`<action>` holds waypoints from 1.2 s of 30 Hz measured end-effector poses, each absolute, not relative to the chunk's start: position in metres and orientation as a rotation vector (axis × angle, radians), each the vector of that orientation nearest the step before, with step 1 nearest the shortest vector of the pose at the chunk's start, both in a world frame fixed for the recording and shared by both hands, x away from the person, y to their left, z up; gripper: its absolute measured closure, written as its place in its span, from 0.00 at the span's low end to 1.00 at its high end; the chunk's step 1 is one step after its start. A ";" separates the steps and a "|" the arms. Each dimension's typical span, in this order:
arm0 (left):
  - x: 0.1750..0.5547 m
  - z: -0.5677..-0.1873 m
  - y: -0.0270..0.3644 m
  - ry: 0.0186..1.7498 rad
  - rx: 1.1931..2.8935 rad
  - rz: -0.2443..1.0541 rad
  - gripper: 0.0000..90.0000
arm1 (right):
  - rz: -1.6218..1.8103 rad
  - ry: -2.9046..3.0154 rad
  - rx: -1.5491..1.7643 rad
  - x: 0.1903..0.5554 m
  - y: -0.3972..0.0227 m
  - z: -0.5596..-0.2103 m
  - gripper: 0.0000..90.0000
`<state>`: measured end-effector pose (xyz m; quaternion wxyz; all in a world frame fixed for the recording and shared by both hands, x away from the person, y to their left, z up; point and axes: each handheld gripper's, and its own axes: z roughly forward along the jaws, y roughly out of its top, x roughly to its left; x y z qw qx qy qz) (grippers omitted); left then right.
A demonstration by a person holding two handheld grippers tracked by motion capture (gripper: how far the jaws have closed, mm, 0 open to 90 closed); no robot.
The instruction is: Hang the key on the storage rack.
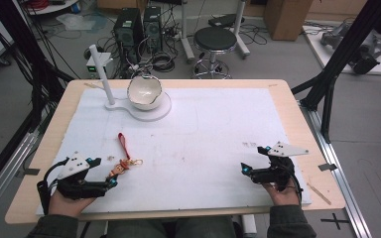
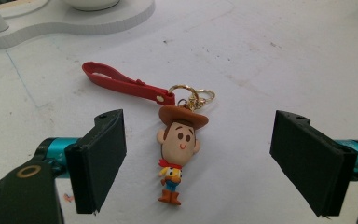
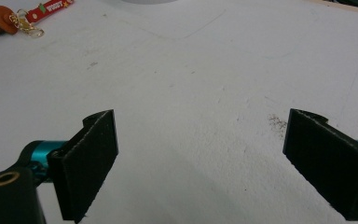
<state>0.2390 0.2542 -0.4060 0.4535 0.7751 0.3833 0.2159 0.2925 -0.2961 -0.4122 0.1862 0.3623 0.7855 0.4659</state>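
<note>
The cowboy keychain is seen lying flat on the white mat, toward the near left corner of the surface, its figure face-up with the brown hat pointing away from the near edge. A red strap is laid out from the gold ring toward the far left. The left gripper is held low over the near left corner, jaws spread wide, and the figure is framed between the two black pads without being touched by either. Over at the near right corner, the right gripper is held with jaws likewise wide apart, nothing but bare mat between them; the keychain is well apart from it, across the surface. At the far edge, left of centre, a white bowl is seated on a white stand with an upright post beside it
</note>
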 end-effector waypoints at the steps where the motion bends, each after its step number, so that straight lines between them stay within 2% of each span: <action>1: 0.239 -0.406 0.253 0.945 1.911 0.535 0.21 | 1.316 2.211 1.024 0.292 -0.296 -0.412 0.10; 23: 0.237 -0.403 0.251 0.929 1.912 0.531 0.21 | 1.335 2.205 1.020 0.288 -0.296 -0.411 0.10; 36: 0.234 -0.397 0.250 0.934 1.903 0.537 0.29 | 1.331 2.196 1.020 0.287 -0.296 -0.410 0.10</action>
